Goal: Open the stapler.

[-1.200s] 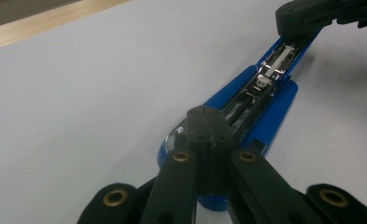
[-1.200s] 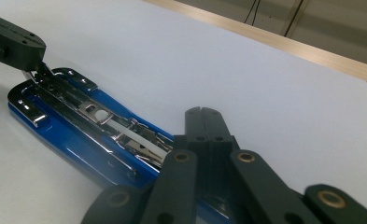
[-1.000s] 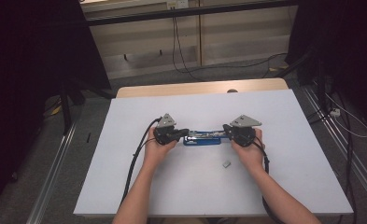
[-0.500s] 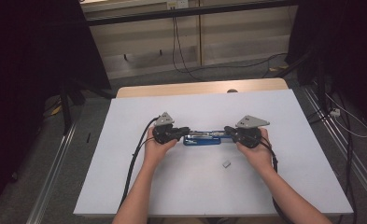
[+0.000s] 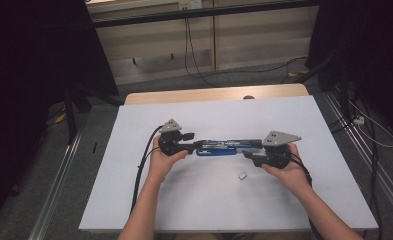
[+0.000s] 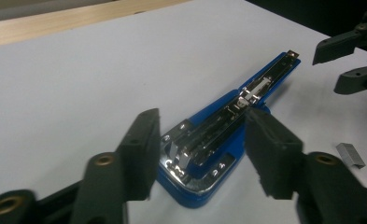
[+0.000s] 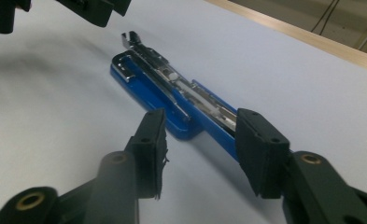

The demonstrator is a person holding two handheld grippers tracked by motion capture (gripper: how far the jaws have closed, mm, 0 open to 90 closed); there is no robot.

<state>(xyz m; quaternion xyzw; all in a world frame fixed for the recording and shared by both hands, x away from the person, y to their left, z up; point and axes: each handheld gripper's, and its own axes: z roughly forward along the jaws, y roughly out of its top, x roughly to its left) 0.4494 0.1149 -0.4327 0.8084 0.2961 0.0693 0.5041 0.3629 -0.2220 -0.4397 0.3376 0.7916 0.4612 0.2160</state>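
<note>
a white table top (image 5: 224, 200) carries everything here, with a strip of bare light wood (image 5: 204, 95) running along its far edge. a blue stapler (image 5: 219, 148) lies directly on the white surface near its middle, opened out flat so that its chromed magazine (image 6: 228, 114) faces up above the blue base. taking the stapler as landmark: a small grey strip of staples (image 5: 242, 176) lies flat on the table just on the person's side of it, toward its right end and clear of it. a dark round mark (image 5: 249, 97) sits on the wooden strip well beyond the stapler, at the far edge.
</note>
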